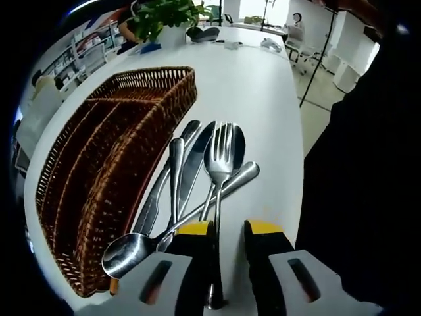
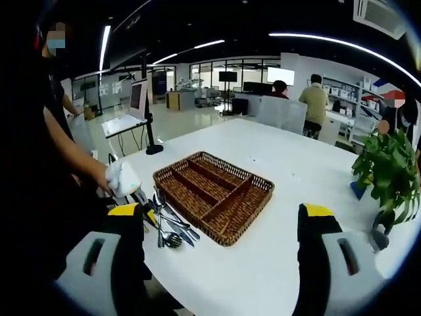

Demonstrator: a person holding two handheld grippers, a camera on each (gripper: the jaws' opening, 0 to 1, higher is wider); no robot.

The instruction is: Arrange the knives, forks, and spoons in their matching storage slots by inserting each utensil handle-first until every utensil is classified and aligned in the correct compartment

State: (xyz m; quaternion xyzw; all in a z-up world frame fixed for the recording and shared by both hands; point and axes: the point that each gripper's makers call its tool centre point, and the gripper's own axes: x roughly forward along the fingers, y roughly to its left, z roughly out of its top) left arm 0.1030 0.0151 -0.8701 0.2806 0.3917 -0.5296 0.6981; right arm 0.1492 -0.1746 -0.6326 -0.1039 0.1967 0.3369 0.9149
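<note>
A long white table (image 1: 263, 99) carries everything, running away toward a potted plant (image 1: 168, 16) at its far end in the left gripper view and showing again with the plant (image 2: 389, 172) at the right edge of the right gripper view. On it lies a brown wicker cutlery basket (image 1: 112, 151) divided by woven walls into long slots, its compartments bare of utensils; in the right gripper view the same basket (image 2: 214, 194) sits near the middle of the table. Just beside the basket's long side lies a loose pile of utensils: knives (image 1: 187, 171), a spoon (image 1: 131, 253) with its bowl toward the camera, and a fork (image 1: 220, 158) lying across the top. The left hand-held gripper (image 1: 228, 230) has its yellow-tipped jaws drawn close on the fork's handle, pinching it while the tines point away. The right hand-held gripper (image 2: 223, 220) hovers above the table with its jaws spread wide and nothing between them. In the right gripper view the pile (image 2: 168, 227) lies at the basket's near-left corner, with a person's hand (image 2: 122, 178) beside it.
</note>
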